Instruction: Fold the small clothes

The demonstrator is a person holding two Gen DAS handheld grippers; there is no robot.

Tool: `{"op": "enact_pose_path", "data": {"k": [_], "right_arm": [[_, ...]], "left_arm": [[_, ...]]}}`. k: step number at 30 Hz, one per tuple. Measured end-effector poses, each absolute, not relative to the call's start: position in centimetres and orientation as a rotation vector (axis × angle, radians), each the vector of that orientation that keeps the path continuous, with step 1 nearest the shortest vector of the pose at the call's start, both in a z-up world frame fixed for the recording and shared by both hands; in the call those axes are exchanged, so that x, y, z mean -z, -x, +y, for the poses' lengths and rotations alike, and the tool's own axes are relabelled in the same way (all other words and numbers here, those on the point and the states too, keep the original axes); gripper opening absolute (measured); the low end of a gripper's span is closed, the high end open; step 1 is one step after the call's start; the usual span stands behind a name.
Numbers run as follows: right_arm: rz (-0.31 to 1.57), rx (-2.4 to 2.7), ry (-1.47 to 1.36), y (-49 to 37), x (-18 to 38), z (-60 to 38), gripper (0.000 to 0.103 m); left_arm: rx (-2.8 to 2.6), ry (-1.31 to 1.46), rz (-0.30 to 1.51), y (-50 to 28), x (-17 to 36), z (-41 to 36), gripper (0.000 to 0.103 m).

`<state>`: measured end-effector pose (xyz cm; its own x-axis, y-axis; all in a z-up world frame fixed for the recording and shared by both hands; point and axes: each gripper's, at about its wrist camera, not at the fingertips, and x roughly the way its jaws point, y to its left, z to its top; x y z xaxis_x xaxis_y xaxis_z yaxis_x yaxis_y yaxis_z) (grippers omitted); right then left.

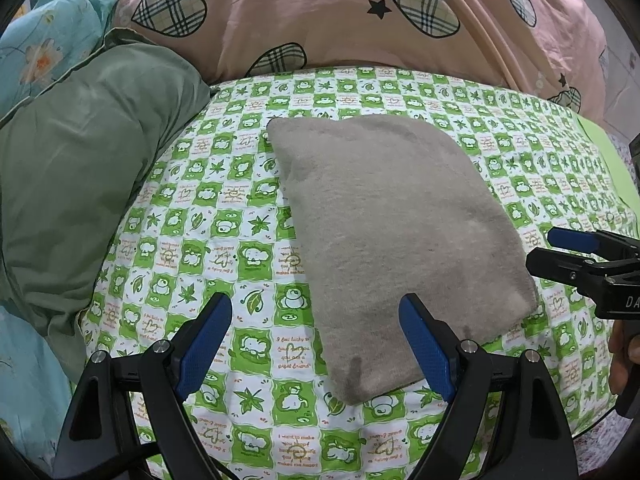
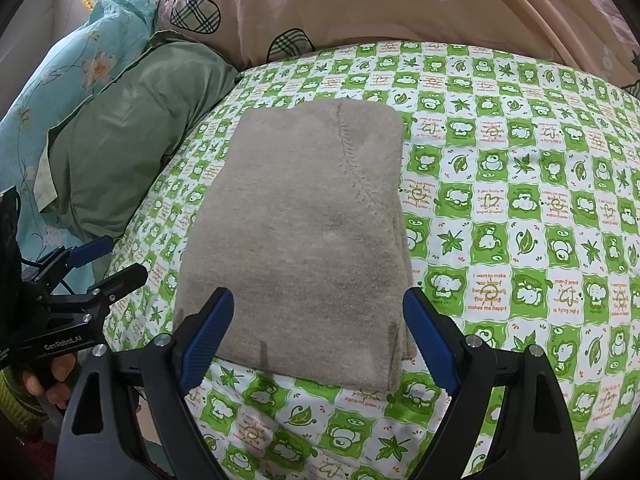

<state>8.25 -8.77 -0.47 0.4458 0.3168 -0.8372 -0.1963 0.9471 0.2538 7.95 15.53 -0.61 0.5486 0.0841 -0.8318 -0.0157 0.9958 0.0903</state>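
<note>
Left wrist view: the folded grey knit garment point(image 1: 400, 240) lies flat on the green-and-white checked cartoon bedsheet point(image 1: 200, 240), its long axis running from the near edge away and slightly leftward. The left claw point(image 1: 316, 344) is spread wide, empty, near the garment's closest corner. The right claw point(image 1: 560, 252) sits just right of the garment.

Right wrist view: the garment point(image 2: 304, 240) stretches lengthwise straight away from the spread, empty right claw point(image 2: 318, 340). A green pillow point(image 2: 128, 152) lies left of the garment, a pink heart-print quilt point(image 2: 360, 4) beyond it.

My right gripper point(image 2: 318, 334) hangs spread wide over the folded grey garment point(image 2: 300, 232) lying flat on the bed point(image 2: 520, 200).
</note>
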Motion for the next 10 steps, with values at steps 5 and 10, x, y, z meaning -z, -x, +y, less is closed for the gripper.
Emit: {"op": "enact_pose_path", "data": {"k": [5, 10], "right_arm": [[1.060, -0.327, -0.122, -8.25, 0.38, -8.27, 0.087], [1.067, -0.320, -0.120, -8.45, 0.63, -8.14, 0.087]], "left_arm": [[-0.060, -0.066, 0.993, -8.06, 0.60, 15.77, 0.086], [-0.061, -0.058, 0.990, -8.15, 0.75, 15.68, 0.086]]}}
